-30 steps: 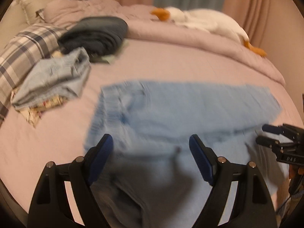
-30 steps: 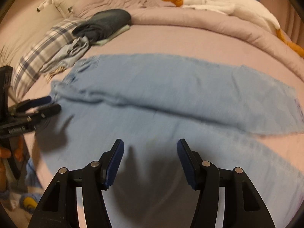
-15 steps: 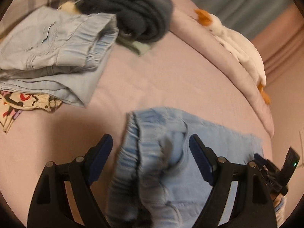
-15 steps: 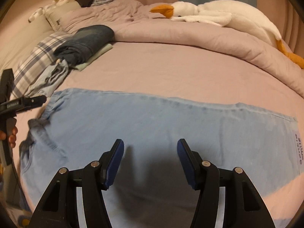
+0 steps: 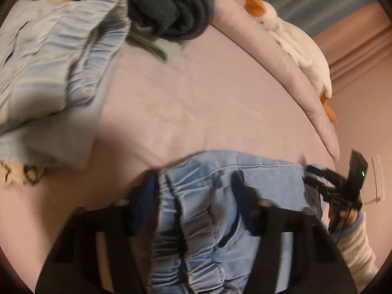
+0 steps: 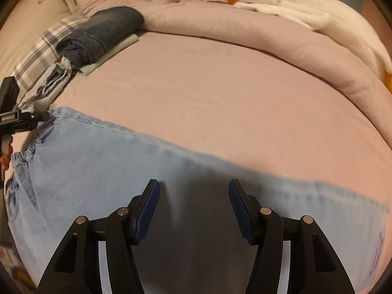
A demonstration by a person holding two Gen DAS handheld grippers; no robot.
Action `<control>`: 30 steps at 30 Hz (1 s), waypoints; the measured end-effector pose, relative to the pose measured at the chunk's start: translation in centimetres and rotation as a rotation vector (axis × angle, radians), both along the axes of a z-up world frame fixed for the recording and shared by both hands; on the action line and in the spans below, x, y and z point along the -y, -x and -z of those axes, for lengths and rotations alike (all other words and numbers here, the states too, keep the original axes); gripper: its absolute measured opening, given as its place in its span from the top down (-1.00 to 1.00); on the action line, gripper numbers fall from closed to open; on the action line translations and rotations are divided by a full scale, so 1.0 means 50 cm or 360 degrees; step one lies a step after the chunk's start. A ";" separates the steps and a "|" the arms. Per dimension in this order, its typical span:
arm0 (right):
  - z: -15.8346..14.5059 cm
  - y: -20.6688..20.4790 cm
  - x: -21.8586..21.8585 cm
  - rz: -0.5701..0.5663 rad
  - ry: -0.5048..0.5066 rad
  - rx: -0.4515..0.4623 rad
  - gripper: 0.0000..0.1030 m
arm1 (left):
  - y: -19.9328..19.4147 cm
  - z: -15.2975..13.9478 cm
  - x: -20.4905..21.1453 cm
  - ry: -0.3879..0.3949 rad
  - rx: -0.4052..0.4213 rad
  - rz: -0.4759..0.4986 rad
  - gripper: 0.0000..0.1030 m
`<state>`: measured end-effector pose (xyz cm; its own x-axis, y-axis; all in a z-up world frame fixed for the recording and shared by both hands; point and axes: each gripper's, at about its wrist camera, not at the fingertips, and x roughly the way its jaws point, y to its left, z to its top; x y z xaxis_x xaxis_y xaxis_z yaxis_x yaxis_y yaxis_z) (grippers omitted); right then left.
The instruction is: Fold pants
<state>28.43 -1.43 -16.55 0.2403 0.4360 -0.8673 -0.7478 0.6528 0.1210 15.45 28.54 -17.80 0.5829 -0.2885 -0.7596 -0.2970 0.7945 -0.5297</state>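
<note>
Light blue pants (image 5: pixel 208 220) lie flat across the pink bed sheet (image 5: pixel 196 103). Their elastic waistband is at the left end in the right wrist view (image 6: pixel 22 156). My left gripper (image 5: pixel 193 191) is over that waistband. Its jaws are closing, with the gathered band between the blue pads, which do not clearly press on it. It shows again as a dark left gripper (image 6: pixel 36 120) at the waistband corner. My right gripper (image 6: pixel 193 196) hangs open above the middle of the pants (image 6: pixel 98 171), casting a shadow, with nothing between its fingers. The right gripper (image 5: pixel 325 181) is also seen in a sleeved hand.
A folded pale blue garment (image 5: pixel 49 73) and a dark folded one (image 5: pixel 166 5) lie at the far left. A plaid pillow (image 6: pixel 41 56) sits behind them. A rolled pink duvet (image 6: pixel 245 31) with a white goose plush (image 6: pixel 306 12) lines the far side.
My left gripper has swung to the waistband and its jaws have narrowed around it. The right gripper has drifted over the pants, which now fill less of its view.
</note>
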 end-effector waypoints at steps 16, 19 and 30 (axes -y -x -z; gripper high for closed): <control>0.016 0.002 -0.093 -0.0536 0.0281 -0.0116 0.72 | 0.015 -0.033 0.049 -0.0305 0.0059 0.0137 0.59; 0.003 0.049 -0.088 -0.0555 0.0338 0.0013 0.83 | 0.030 -0.050 0.054 -0.0327 0.0106 0.0112 0.59; -0.182 0.267 0.020 -0.0377 0.0196 0.0537 0.86 | 0.176 -0.155 0.116 -0.0426 0.0459 0.0111 0.58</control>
<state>15.10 -2.45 -7.45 0.4253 0.4112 -0.8062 -0.8631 0.4523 -0.2246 6.67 22.72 -10.06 0.7694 -0.1488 -0.6212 -0.1068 0.9289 -0.3547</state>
